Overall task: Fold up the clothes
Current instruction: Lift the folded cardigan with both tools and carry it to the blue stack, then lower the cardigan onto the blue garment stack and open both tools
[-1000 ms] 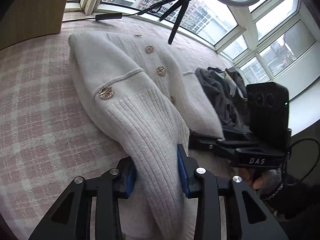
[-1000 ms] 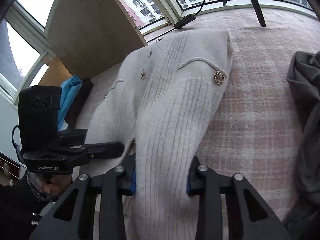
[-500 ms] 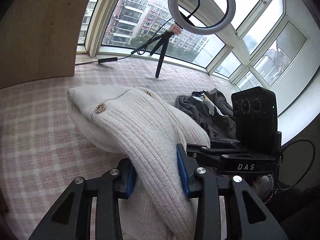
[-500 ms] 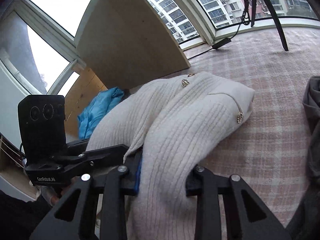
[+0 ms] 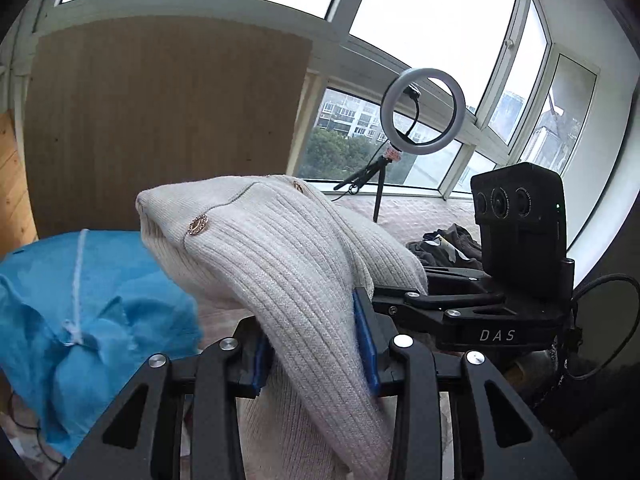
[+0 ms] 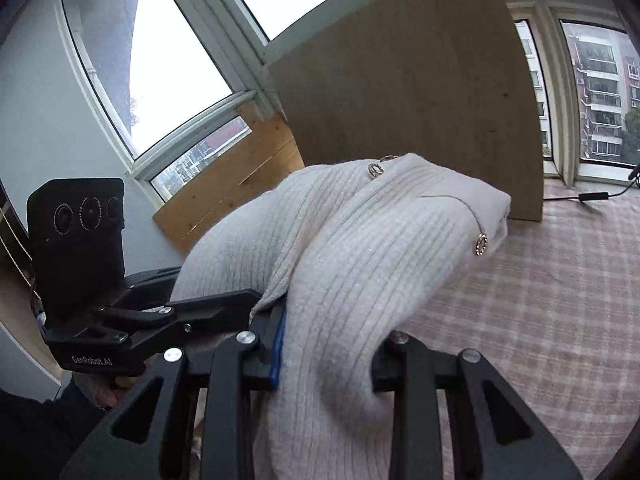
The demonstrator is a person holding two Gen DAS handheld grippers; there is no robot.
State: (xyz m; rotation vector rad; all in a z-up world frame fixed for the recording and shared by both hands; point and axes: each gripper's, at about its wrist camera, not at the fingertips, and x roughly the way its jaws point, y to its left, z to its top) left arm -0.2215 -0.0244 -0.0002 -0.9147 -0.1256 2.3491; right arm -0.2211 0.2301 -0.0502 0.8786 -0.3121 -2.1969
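At the bottom of the left wrist view, the left gripper (image 5: 316, 344) pinched a cream knit cardigan (image 5: 280, 264) between its blue pads. The cardigan was folded over and stuck out from the gripper toward the middle of the frame, held up in the air. A gold button (image 5: 198, 225) sat near its far end. At the lower left of that frame lay a blue cloth bundle (image 5: 92, 312) tied with white string. A ring light (image 5: 423, 111) on a small tripod stood by the window in the upper right. A dark pile of clothes (image 5: 444, 246) lay at the right, partly behind the cardigan.

At the bottom of the right wrist view, the right gripper (image 6: 332, 356) also pinched the cardigan, gripping its ribbed part. The cardigan filled the middle of that frame, above a pink checked cover (image 6: 552, 288) at the right. A wooden board (image 6: 404, 80) leaned behind it in the upper middle.
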